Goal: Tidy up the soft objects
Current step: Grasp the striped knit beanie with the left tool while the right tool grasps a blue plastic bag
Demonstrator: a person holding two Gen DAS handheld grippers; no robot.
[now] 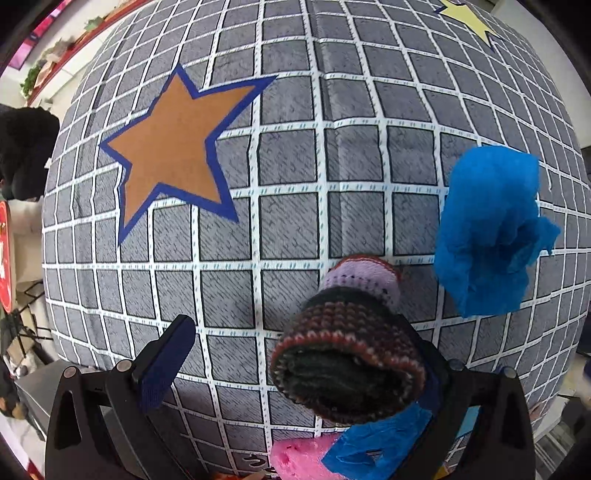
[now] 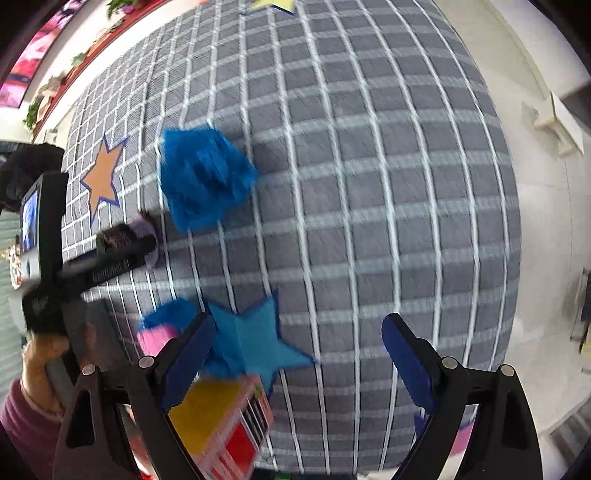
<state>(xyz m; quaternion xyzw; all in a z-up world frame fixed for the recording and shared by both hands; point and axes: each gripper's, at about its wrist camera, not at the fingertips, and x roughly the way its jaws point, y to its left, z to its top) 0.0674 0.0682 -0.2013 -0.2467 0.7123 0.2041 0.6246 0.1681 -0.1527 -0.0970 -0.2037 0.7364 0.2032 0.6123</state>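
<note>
My left gripper (image 1: 295, 354) is open; a rolled knitted sock (image 1: 351, 354), dark red and lilac, rests against its right finger, apart from the left finger. It also shows in the right wrist view (image 2: 125, 236). A crumpled blue cloth (image 1: 491, 232) lies on the grey checked tablecloth (image 1: 288, 221) to the right; it also shows in the right wrist view (image 2: 203, 177). A pink soft item (image 1: 299, 458) and a blue scrap (image 1: 376, 446) lie under the left gripper. My right gripper (image 2: 299, 358) is open and empty above the tablecloth (image 2: 369, 184).
An orange star (image 1: 173, 147) is printed on the cloth at the left, a yellow star (image 1: 469, 18) at the far right. In the right wrist view a blue star (image 2: 255, 339) and a yellow-red box (image 2: 225, 424) sit near the left finger. The table edge runs along the right.
</note>
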